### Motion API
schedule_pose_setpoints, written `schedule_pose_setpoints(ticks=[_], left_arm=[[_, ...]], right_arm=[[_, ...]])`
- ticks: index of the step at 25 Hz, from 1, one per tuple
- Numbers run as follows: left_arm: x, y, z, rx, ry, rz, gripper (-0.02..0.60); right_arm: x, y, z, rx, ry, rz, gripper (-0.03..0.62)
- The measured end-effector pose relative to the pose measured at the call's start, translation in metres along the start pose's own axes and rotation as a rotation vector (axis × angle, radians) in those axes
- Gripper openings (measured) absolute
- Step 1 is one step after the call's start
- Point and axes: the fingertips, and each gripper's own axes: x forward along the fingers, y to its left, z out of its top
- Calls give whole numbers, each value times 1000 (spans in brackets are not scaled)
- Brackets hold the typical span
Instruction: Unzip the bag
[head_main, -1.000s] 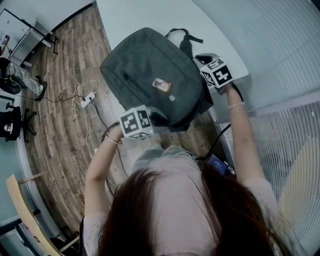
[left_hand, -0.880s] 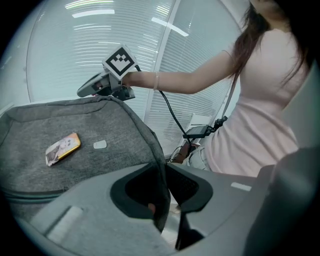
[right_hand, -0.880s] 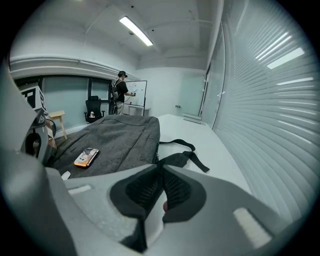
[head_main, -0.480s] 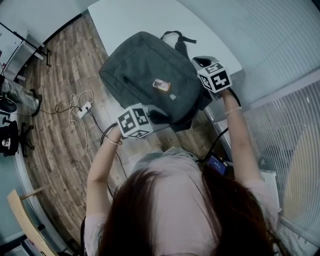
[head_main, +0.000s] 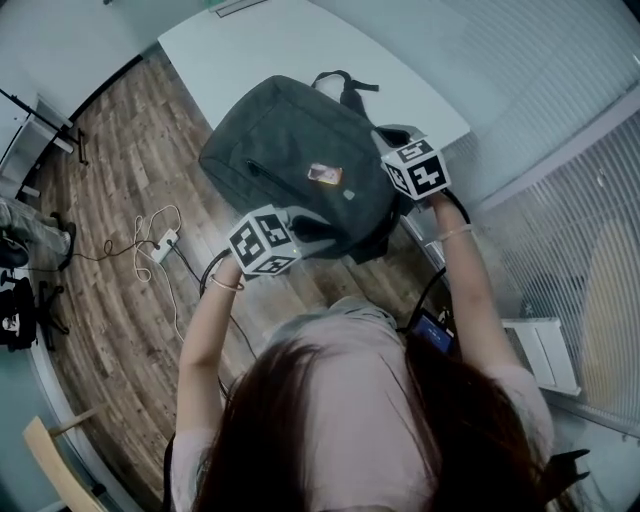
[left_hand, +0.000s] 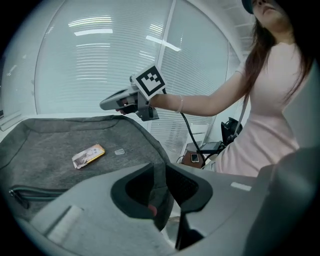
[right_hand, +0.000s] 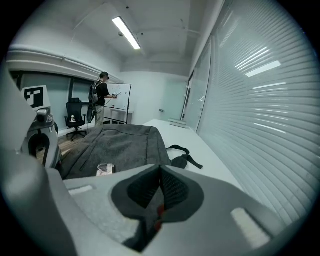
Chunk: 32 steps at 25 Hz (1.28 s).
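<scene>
My right gripper (right_hand: 160, 187) has just been closing its jaws, and they now meet against the bag (head_main: 290, 150) at the table (head_main: 250, 50)'s near edge. My left gripper (left_hand: 161, 190) clamps the bag's fabric, so I judge unzipping hasn't started.

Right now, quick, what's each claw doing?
Left claw: closed on the backpack edge fabric.
Right claw: closed; whether it pinches anything cannot be told.
</scene>
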Motion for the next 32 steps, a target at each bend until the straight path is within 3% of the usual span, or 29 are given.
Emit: schedule_pose_setpoints(ticks=[9, 12, 18, 23, 32], left_arm=[[-20, 16, -1, 15, -74, 44, 74], [-28, 21, -2, 7, -108, 85, 40], [-43, 28, 8, -28, -217, 127, 40], [-51, 34, 14, -31, -255, 191, 40], [-74, 21, 29, -103, -397, 319, 34]], right_arm=[[-19, 20, 7, 54, -33, -102, 5], [-28, 35, 6, 87, -62, -129, 5], [-50, 67, 5, 117, -109, -163, 5], [-64, 84, 8, 146, -145, -185, 5], [-95, 105, 7, 161, -189, -240, 5]])
